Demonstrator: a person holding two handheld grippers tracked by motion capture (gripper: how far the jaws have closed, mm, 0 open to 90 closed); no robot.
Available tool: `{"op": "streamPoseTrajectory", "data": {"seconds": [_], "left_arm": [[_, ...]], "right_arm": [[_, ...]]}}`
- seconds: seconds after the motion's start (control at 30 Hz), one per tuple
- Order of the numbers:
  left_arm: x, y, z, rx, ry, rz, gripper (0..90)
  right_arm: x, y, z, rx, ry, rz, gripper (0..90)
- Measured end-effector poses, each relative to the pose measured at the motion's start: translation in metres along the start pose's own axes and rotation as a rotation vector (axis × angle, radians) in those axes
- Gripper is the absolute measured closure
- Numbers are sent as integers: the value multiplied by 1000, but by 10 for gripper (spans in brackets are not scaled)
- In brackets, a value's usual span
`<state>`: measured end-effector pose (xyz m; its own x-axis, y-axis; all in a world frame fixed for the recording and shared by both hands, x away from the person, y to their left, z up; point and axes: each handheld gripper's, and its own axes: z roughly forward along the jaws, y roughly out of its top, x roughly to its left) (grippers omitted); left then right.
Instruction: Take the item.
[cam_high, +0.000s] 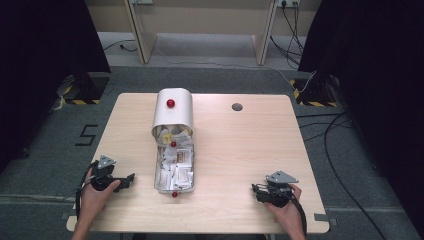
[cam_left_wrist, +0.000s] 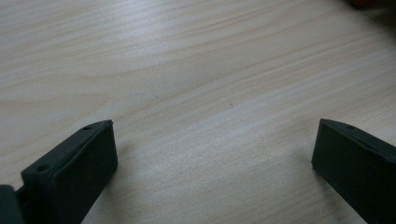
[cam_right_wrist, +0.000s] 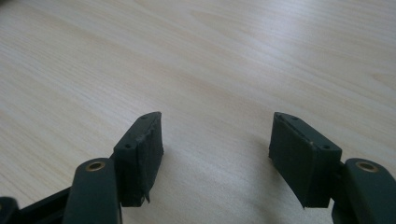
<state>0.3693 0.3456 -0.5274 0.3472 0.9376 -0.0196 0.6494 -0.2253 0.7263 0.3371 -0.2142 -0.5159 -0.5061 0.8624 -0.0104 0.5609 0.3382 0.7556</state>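
Note:
A long clear box (cam_high: 174, 165) full of white and yellow packets lies on the wooden table (cam_high: 240, 150), left of centre. Its white lid (cam_high: 173, 111) with a red knob rests tilted over the box's far end. Small red knobs show on the box's middle and near end. My left gripper (cam_high: 131, 179) rests on the table to the left of the box's near end, jaws wide apart and empty (cam_left_wrist: 212, 140). My right gripper (cam_high: 255, 190) lies near the front right of the table, jaws apart over bare wood (cam_right_wrist: 215, 135).
A round grey cable hole (cam_high: 237, 106) sits at the table's far side. Dark curtains hang left and right, with black stands and cables on the floor behind. A pale wooden frame stands beyond the table.

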Motion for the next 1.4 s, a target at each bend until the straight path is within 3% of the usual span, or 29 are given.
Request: {"op": "streamPoseTrajectory", "data": {"seconds": [0.43,0.77,1.4], "left_arm": [[0,0,0,1,0,2,0],[0,0,0,1,0,2,0],[0,0,0,0,0,0,0]], "right_arm": [[16,18,-6,-76,47,-15,347],[26,31,-2,-86,85,-30,354],[50,62,-1,-156,144,-75,375]]}}
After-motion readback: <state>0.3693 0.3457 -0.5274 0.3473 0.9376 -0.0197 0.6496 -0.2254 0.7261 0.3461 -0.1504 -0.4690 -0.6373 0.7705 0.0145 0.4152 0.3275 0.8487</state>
